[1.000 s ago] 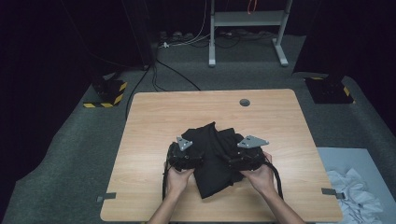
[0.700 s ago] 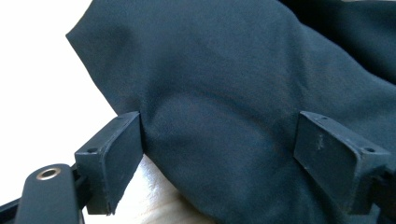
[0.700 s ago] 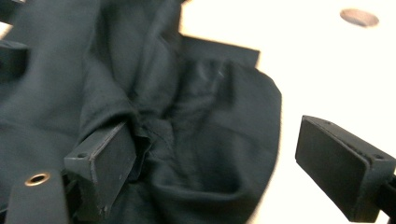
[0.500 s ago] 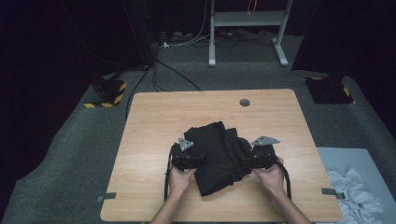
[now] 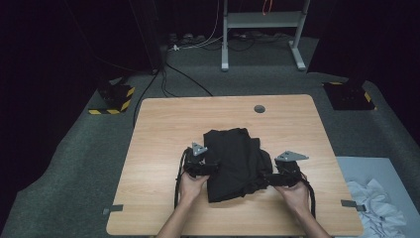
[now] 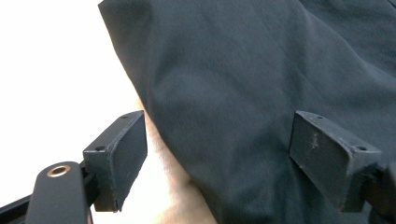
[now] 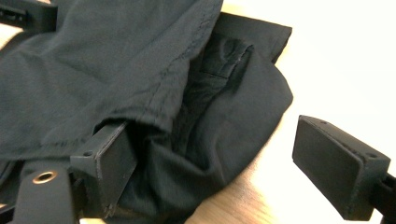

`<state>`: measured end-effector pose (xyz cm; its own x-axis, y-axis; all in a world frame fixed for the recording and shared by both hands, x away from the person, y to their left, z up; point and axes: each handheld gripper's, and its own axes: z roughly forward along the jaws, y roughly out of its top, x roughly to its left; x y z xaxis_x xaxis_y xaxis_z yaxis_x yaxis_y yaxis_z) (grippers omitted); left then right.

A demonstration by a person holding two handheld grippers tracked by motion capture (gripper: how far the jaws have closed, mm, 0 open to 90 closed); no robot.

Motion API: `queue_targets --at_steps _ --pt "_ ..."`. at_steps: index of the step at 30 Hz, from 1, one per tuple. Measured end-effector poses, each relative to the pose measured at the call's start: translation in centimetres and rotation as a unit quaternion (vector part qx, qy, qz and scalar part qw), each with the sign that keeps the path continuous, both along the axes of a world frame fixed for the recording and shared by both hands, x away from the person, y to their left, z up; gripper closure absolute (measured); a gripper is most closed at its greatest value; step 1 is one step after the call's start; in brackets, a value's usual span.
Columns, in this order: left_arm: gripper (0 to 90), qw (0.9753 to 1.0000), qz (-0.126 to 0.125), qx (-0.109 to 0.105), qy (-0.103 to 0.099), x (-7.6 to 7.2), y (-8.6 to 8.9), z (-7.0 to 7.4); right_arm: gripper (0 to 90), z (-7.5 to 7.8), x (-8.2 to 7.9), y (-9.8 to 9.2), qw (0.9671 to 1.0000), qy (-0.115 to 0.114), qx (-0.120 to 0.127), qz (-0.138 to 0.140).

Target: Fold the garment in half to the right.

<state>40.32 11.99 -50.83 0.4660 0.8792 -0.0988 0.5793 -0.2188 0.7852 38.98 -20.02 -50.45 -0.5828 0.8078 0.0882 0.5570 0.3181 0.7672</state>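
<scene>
A black garment [image 5: 235, 161] of smooth matte woven cloth lies bunched and folded near the middle of the pale wooden table [image 5: 163, 129], with stitched hems showing. My left gripper [image 6: 217, 154] stands spread wide against its left edge, cloth between the jaws. My right gripper [image 7: 215, 172] is likewise spread; a hem drapes over one jaw.

No readable text or labels.
</scene>
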Motion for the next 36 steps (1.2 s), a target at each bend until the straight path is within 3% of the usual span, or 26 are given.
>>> queue_targets --at_steps 4,12,16,21,26,28,31,36 --pt "20.0 1.0000 0.005 0.000 0.002 -0.1 0.0 -0.5 14.7 -0.2 -0.1 -0.7 0.9999 -0.002 0.012 -0.002" --pt "19.4 0.9998 0.011 0.016 0.011 2.1 -0.5 -0.8 15.2 -1.7 -0.3 -0.1 0.9997 0.020 0.008 0.005" --pt "19.4 0.9998 0.011 0.013 0.010 2.5 -0.6 -0.5 15.3 -1.6 -0.7 -0.1 0.9998 0.015 0.009 0.008" --pt "18.5 1.0000 0.002 -0.001 0.002 0.8 0.1 0.1 15.4 -1.0 -1.2 -1.2 0.9995 0.004 0.029 0.012" --pt "18.0 0.9998 -0.017 -0.007 -0.006 -1.9 0.5 0.3 15.5 -0.9 -1.9 -2.1 0.9989 -0.005 0.044 0.017" --pt "18.4 0.9996 -0.021 0.001 -0.020 -3.2 0.5 0.1 15.7 -1.1 -2.1 -2.3 0.9987 -0.002 0.045 0.023" --pt "18.4 0.9992 -0.034 0.003 -0.020 -4.6 0.3 -0.3 15.9 -1.5 -2.3 -2.4 0.9986 0.007 0.043 0.030" --pt "18.9 0.9987 -0.046 0.019 -0.015 -5.1 -0.5 -1.0 16.6 -2.1 -2.1 -1.8 0.9987 0.014 0.034 0.036"
